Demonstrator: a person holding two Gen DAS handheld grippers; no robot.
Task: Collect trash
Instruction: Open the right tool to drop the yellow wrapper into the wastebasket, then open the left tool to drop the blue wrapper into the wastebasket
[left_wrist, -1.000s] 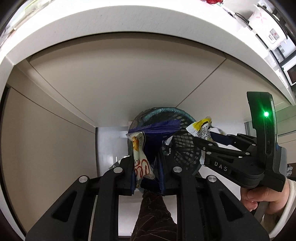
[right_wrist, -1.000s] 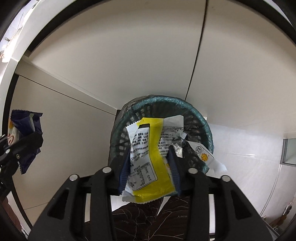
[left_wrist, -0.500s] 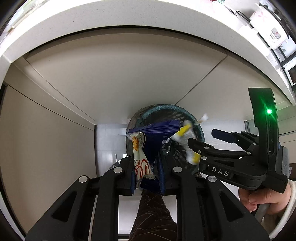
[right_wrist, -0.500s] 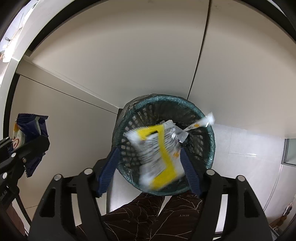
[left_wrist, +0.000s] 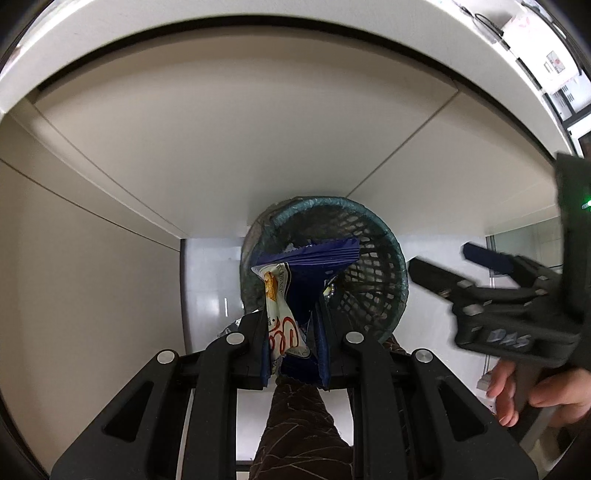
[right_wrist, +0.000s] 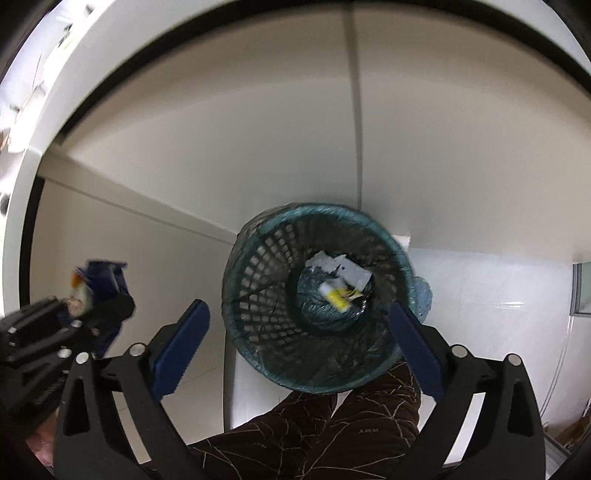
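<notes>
One yellow wrapper (right_wrist: 340, 296) shows only from right wrist.

Both wrist views look down, near, into the bin (left_wrist: 384, 258).

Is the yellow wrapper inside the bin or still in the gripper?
Inside. The yellow wrapper lies at the bottom of the bin, and the right gripper has its jaws wide apart.

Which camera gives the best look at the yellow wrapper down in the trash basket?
The right wrist view: it looks straight down into the trash basket, so the yellow wrapper shows on the bottom among white scraps. In the left wrist view the blue snack bag held in the left tool covers the basket's inside, hiding the wrapper.
</notes>
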